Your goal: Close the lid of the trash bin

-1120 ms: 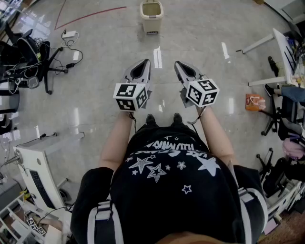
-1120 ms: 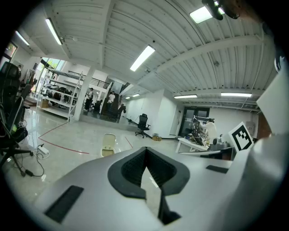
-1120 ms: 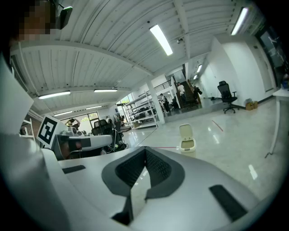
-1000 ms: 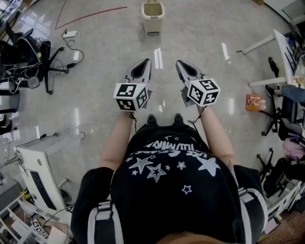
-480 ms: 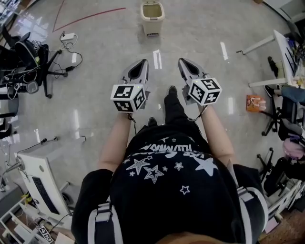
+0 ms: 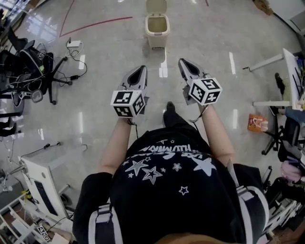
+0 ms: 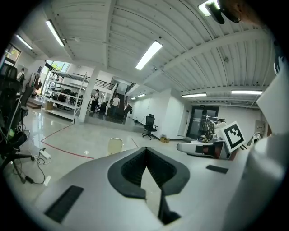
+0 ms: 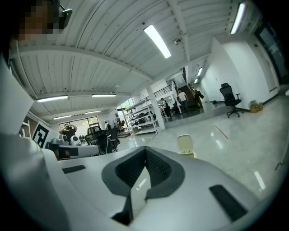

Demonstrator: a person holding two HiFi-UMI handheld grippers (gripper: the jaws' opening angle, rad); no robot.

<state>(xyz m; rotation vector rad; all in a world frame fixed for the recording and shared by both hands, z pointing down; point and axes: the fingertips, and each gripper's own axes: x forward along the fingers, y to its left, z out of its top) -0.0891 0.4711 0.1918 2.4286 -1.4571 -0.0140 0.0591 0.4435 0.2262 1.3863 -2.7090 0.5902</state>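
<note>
The cream trash bin (image 6: pixel 157 25) stands on the glossy floor ahead, its lid (image 6: pixel 156 5) tipped up and back so the inside shows. My left gripper (image 6: pixel 141 68) and right gripper (image 6: pixel 183 61) are held side by side at waist height, well short of the bin, both pointing at it. Both are shut with nothing between the jaws. In the left gripper view the raised lid (image 7: pixel 115 145) peeks over the left gripper (image 7: pixel 145 149). In the right gripper view the lid (image 8: pixel 185 143) shows just right of the right gripper (image 8: pixel 145 148).
Office chairs and tangled cables (image 6: pixel 28 62) crowd the left side, with a white power strip (image 6: pixel 74 44) near them. A red floor line (image 6: pixel 95 24) runs left of the bin. A white desk frame (image 6: pixel 274 59) and an orange packet (image 6: pixel 257 122) lie at the right.
The person has stepped forward, one foot ahead, so the bin sits nearer and lower in the head view. Both grippers stayed shut and level.
</note>
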